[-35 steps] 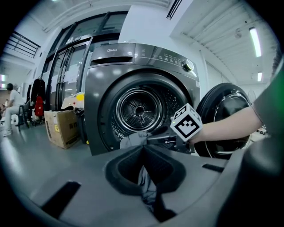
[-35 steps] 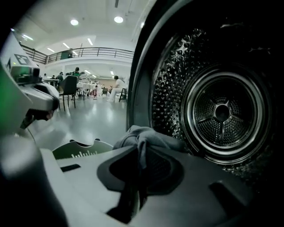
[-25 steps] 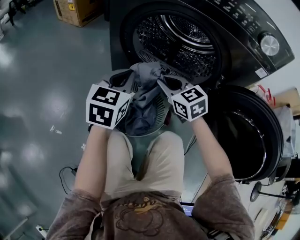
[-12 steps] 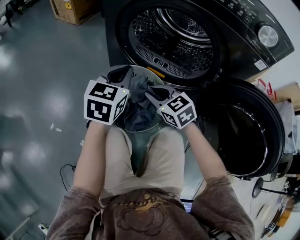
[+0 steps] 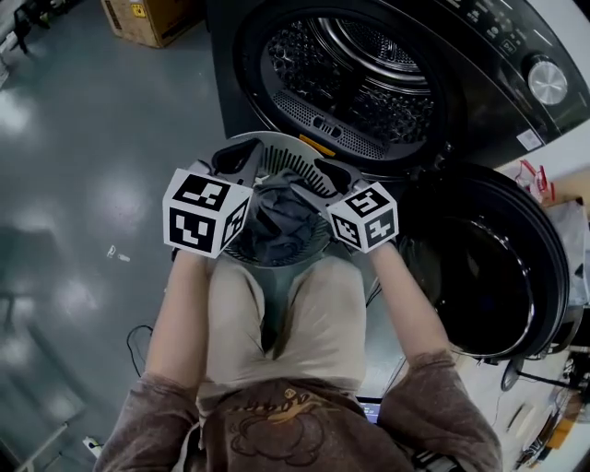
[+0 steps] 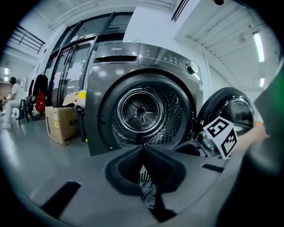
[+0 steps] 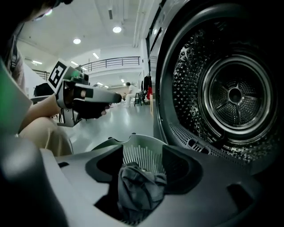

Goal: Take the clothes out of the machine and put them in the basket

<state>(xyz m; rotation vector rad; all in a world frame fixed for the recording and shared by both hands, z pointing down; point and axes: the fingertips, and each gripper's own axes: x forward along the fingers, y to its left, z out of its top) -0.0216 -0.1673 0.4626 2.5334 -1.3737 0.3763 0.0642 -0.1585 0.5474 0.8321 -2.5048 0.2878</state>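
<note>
A grey garment point(image 5: 277, 221) lies bunched in the round grey basket point(image 5: 288, 144), which stands between the person's knees before the machine's open drum point(image 5: 359, 64). My left gripper point(image 5: 241, 159) sits over the basket's left rim. In the left gripper view the left gripper point(image 6: 143, 150) has its tips together, and a strand of the grey cloth point(image 6: 150, 195) is caught just behind them. My right gripper point(image 5: 323, 175) is over the right rim. Its jaws have just been opening. In the right gripper view the right gripper point(image 7: 144, 155) stands apart around the garment point(image 7: 140, 186), its pads off the cloth.
The machine's round door point(image 5: 479, 267) hangs open to the right, close to my right arm. A cardboard box point(image 5: 147, 18) stands on the grey floor at the far left. The person's legs flank the basket.
Both grippers came down from the drum's mouth with the garment, which now rests inside the basket. The right jaws have spread apart off the cloth.
</note>
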